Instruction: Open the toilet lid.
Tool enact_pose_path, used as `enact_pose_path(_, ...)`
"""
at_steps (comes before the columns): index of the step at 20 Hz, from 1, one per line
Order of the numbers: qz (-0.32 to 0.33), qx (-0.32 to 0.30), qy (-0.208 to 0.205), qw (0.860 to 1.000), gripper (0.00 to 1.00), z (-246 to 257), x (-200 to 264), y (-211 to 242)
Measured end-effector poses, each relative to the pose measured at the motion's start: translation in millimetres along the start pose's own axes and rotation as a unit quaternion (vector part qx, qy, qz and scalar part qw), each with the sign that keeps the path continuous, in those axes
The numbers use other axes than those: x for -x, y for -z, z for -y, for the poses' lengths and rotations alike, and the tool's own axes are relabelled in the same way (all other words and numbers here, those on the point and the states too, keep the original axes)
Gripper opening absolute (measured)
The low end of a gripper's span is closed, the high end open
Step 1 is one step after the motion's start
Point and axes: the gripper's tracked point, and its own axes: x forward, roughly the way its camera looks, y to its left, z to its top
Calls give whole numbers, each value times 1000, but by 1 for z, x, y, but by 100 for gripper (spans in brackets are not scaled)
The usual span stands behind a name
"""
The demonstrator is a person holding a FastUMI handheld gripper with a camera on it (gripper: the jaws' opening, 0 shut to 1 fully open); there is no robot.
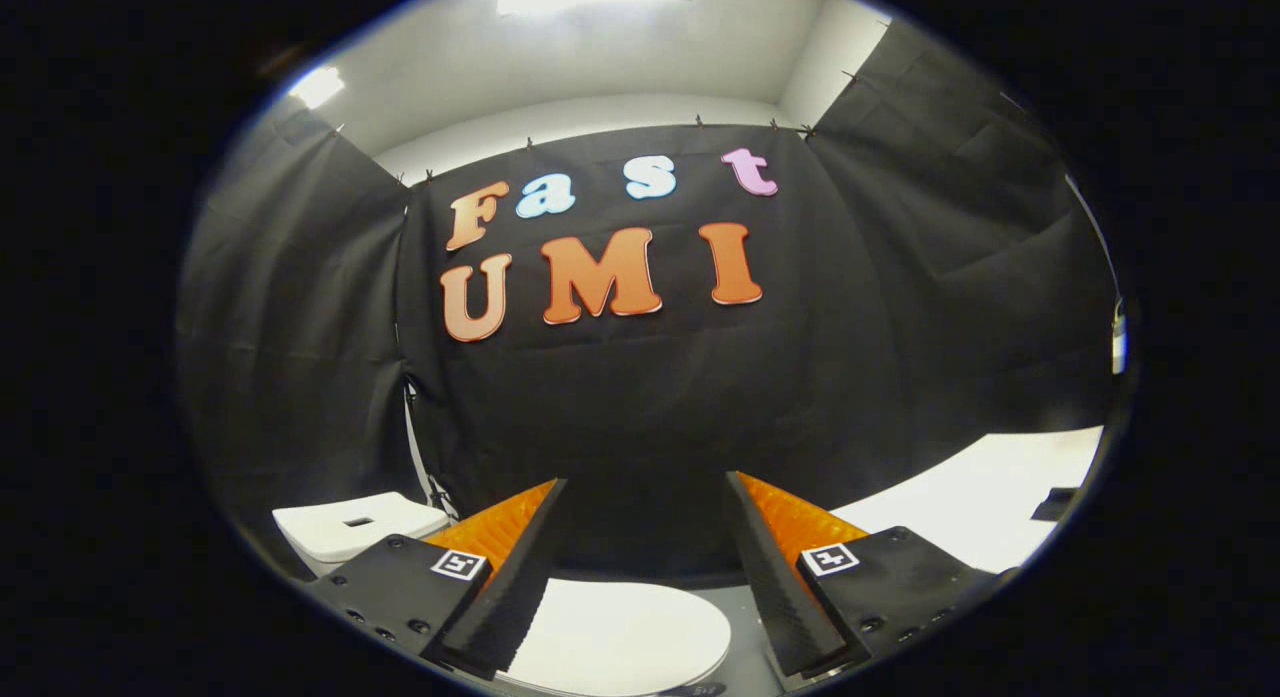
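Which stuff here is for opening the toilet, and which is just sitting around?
For the job:
toilet lid, closed, below the fingers
claw, open, holding nothing

Just sitting around:
toilet tank, left of the fingers
white surface, to the right

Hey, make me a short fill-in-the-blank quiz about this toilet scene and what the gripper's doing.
1. The gripper has its fingers ____, with nothing between them.
2. The toilet lid lies ____ under the fingers.
3. The toilet tank stands beside the ____ finger.

Missing words: open; closed; left
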Motion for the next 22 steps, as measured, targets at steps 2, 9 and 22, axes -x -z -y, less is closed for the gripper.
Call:
enact_pose_path(2,-26,-30,15,999,99,3,-2,34)
enact_pose_path(9,-79,-81,78,991,98,48,9,131)
enact_pose_path(22,-217,-229,181,931,95,101,36,247)
